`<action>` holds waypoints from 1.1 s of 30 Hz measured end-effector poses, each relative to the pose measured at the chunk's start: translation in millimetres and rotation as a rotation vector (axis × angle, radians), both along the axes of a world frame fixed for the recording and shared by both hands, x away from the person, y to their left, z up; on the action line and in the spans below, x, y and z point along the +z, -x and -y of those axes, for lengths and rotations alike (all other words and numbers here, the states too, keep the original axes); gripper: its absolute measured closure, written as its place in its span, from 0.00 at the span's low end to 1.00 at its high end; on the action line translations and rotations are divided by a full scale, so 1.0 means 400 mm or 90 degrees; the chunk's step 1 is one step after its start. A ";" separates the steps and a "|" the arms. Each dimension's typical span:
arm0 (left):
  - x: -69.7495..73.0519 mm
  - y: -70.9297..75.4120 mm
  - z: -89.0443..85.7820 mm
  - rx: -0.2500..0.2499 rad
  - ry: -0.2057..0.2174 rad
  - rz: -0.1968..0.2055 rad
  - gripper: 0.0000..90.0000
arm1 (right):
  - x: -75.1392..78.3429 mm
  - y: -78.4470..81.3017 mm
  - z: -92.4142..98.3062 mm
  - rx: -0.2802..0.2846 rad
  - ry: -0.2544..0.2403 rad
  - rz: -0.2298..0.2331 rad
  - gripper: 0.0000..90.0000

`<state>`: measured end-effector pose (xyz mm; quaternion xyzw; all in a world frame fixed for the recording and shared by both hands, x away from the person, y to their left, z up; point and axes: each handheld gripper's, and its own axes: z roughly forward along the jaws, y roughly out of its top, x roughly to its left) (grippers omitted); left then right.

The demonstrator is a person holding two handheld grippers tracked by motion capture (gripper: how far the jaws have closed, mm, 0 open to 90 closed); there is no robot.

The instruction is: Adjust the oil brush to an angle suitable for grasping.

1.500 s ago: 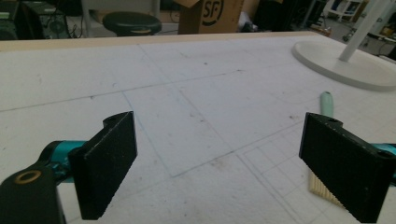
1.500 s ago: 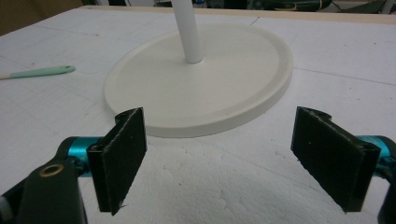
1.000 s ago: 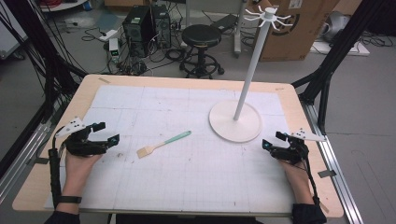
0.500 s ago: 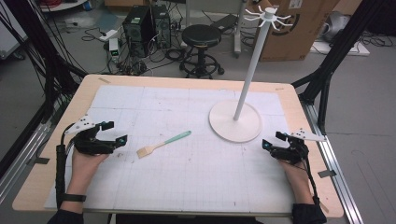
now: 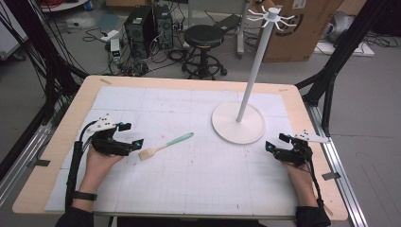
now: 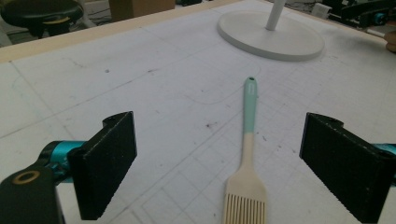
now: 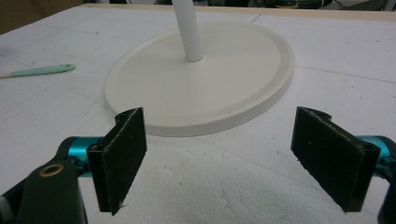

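Note:
A pastry brush (image 5: 165, 145) with a mint-green handle and cream bristles lies flat on the white gridded mat (image 5: 198, 179), left of centre. My left gripper (image 5: 133, 137) is open right beside the bristle end. In the left gripper view the brush (image 6: 246, 163) lies between the two spread jaws, handle pointing away. A tall white stand (image 5: 239, 122) with a round base and hooks at its top rises at centre right. My right gripper (image 5: 273, 143) is open, just right of the base (image 7: 201, 79), with nothing between its jaws.
The wooden table edge (image 5: 52, 156) frames the mat. Behind the table stand a black stool (image 5: 203, 40), computer towers (image 5: 149, 23) and a cardboard box (image 5: 302, 28). Black frame struts (image 5: 331, 71) rise at both back corners.
My left gripper has moved right across the mat toward the brush's bristle end. The right gripper, the brush and the stand have stayed in place.

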<state>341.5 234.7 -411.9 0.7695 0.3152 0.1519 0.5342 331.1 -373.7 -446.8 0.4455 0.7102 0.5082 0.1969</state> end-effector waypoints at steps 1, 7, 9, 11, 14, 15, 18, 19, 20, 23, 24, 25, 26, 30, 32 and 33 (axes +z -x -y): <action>0.001 -0.003 0.008 -0.007 -0.001 -0.001 0.13 | 0.000 0.000 0.000 0.000 0.000 0.000 0.20; -0.013 -0.019 0.053 -0.024 -0.010 -0.008 0.13 | 0.000 -0.001 0.000 0.002 0.001 0.001 0.20; -0.018 -0.021 0.062 -0.028 -0.011 -0.011 0.13 | 0.000 -0.001 0.000 0.001 0.000 -0.001 0.20; -0.020 -0.022 0.066 -0.030 -0.012 -0.012 0.14 | 0.000 -0.001 0.000 0.002 0.000 0.000 0.20; -0.025 -0.024 0.079 -0.038 -0.013 -0.014 0.14 | 0.000 -0.001 0.000 0.001 0.000 -0.001 0.20; -0.027 -0.025 0.083 -0.040 -0.016 -0.014 0.15 | 0.000 -0.001 0.000 0.001 0.000 -0.001 0.20; -0.033 -0.027 0.095 -0.045 -0.018 -0.020 0.16 | 0.000 -0.001 0.000 0.001 0.001 -0.001 0.20; -0.035 -0.028 0.099 -0.048 -0.019 -0.022 0.16 | 0.000 -0.001 0.000 0.001 0.001 0.000 0.20; -0.039 -0.029 0.110 -0.051 -0.017 -0.025 0.16 | 0.000 -0.001 -0.001 0.001 0.001 0.000 0.20; -0.044 -0.030 0.121 -0.059 -0.026 -0.027 0.18 | 0.000 -0.001 -0.001 0.001 0.001 -0.001 0.20; -0.046 -0.030 0.127 -0.060 -0.030 -0.029 0.19 | 0.000 -0.001 -0.001 0.002 0.000 -0.001 0.20; -0.049 -0.030 0.132 -0.063 -0.035 -0.030 0.20 | 0.000 -0.001 0.000 0.001 0.001 0.000 0.20; -0.052 -0.030 0.138 -0.064 -0.039 -0.031 0.20 | 0.000 -0.001 0.000 0.001 0.001 0.000 0.20; -0.060 -0.031 0.154 -0.064 -0.053 -0.032 0.26 | 0.000 -0.001 -0.001 0.002 0.000 -0.002 0.20; -0.063 -0.033 0.161 -0.063 -0.058 -0.032 0.29 | 0.000 -0.001 -0.001 0.002 0.001 0.000 0.20; -0.065 -0.033 0.164 -0.063 -0.062 -0.032 0.31 | 0.000 -0.001 -0.001 0.002 0.000 -0.002 0.20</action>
